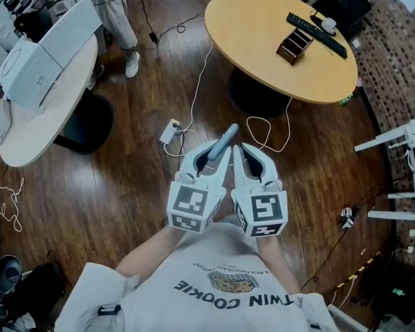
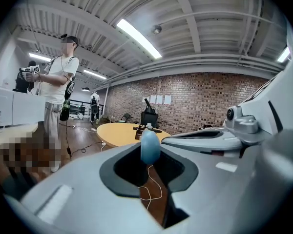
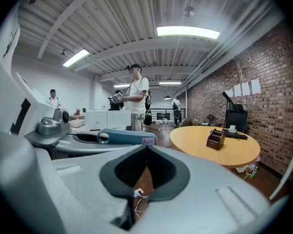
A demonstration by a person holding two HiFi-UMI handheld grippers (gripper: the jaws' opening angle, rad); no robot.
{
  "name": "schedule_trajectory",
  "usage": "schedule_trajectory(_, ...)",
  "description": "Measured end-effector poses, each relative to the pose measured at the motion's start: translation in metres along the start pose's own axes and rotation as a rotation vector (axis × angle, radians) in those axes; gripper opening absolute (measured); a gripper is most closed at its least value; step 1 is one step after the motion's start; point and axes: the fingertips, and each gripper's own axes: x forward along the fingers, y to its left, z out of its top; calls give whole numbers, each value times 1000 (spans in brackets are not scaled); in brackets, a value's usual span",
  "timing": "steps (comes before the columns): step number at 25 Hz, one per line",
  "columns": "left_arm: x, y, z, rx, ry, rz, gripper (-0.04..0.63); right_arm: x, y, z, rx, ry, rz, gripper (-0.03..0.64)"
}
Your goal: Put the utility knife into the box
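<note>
Holding both grippers side by side close to the chest, a person is standing over a dark wooden floor (image 1: 124,185). The left gripper (image 1: 218,151) is pinching the blue utility knife (image 1: 226,138) between its jaws, and the handle is poking out past the fingertips toward the far side. Just to its right, the right gripper (image 1: 243,154) is keeping its jaws pressed together with nothing between them. The brown compartment box (image 1: 294,45) is sitting well apart from the knife, on the round yellow table (image 1: 263,54) at the far right, beside a long dark bar (image 1: 317,26). A second person (image 1: 114,5) is standing at the far left by a white table (image 1: 48,116).
</note>
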Motion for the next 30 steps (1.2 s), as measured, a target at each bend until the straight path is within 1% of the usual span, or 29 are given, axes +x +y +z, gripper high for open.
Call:
schedule_trajectory(6,17,7,5,7,-1,-8,74,15,-16,4,8,-7,-18,2)
schedule_trajectory(10,34,12,7,14,3,1,74,26,-27,6,6,-17,-9,2)
schedule_trajectory(15,65,19,9,20,7,27,74,48,-52,6,6,-20,13,2)
schedule_trajectory(21,118,25,17,16,21,56,74,83,-95,11,3,-9,48,2)
schedule_trajectory(30,203,14,32,9,36,78,74,115,-173,17,18,2,81,2)
